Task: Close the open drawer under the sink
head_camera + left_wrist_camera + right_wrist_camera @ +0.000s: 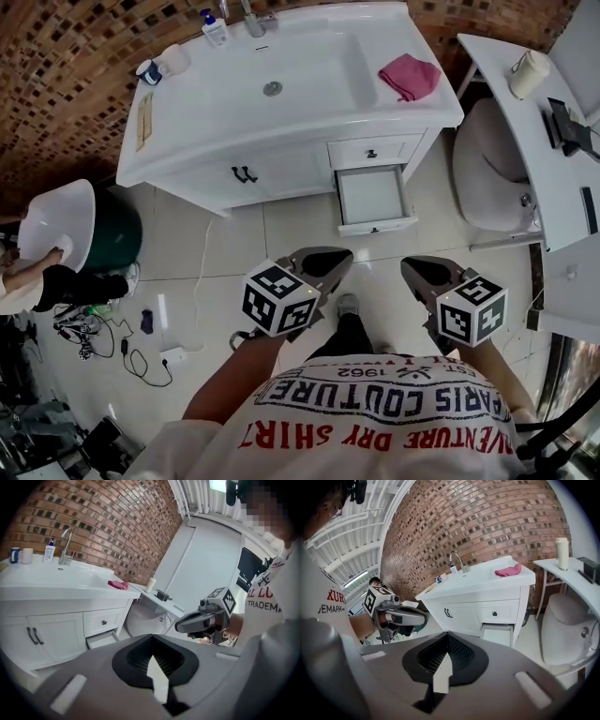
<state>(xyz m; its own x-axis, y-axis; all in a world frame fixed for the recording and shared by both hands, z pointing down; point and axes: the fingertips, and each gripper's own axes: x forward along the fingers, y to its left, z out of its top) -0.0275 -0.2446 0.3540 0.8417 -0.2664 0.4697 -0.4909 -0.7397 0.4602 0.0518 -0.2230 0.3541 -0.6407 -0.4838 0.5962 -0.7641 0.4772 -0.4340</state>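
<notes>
Clenched and empty, both left tongs (328,259) and right tongs (421,272), held well short of the drawer (373,195), pulled out low at the right under the sink (309,56). Probably light, rigid, sliding freely; best pushed squarely on the front by its knob (377,228).

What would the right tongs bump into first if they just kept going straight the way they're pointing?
Probably the open drawer under the sink; the right tongs point at its front, nothing between. Height is unclear, so they might strike the cabinet above it instead.
</notes>
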